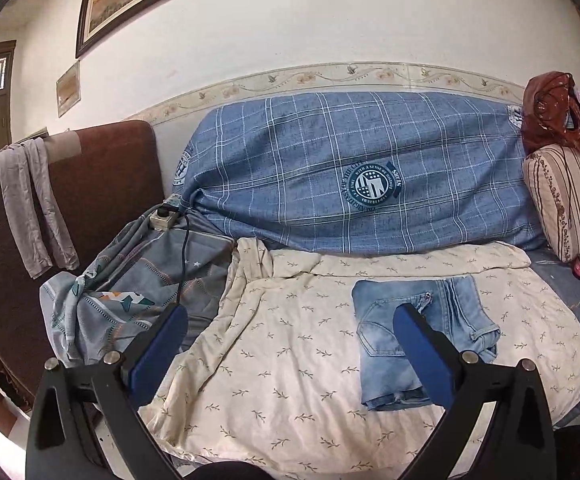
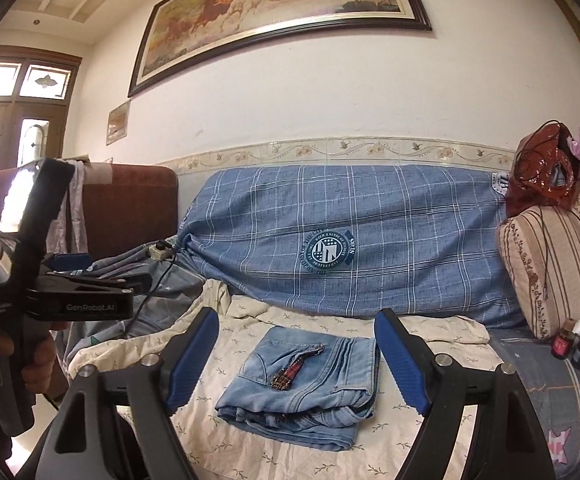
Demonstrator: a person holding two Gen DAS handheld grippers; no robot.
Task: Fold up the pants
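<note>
In the left wrist view, the left gripper (image 1: 290, 344) stood with its blue-padded fingers (image 1: 162, 340) spread wide and nothing between them. The light-blue denim pants (image 1: 421, 336), folded into a compact rectangle, lay on the cream leaf-print sheet (image 1: 282, 360) at about three o'clock from the frame's centre, partly hidden behind the right-hand finger. A black power cord (image 1: 184, 256) ran from a white socket strip (image 1: 162, 218) at ten o'clock over the grey patterned bedding (image 1: 130, 280).

In the right wrist view, the right gripper (image 2: 295, 356) was likewise released, its blue fingers (image 2: 401, 360) apart and clear of the cloth. The folded pants (image 2: 309, 380) rested at six o'clock, between the fingers in the picture but untouched. A keyring-like trinket (image 2: 290, 372) lay on top beside the zip. At nine o'clock a person's hand (image 2: 22, 356) held the other gripper's handle.

The fold looked finished. The risk from here would be a finger snagging the loose layered edge nearest the camera, which could drag the stack open; the soft, wrinkled sheet could also let the bundle slump or shift if anything pressed beside it.
</note>
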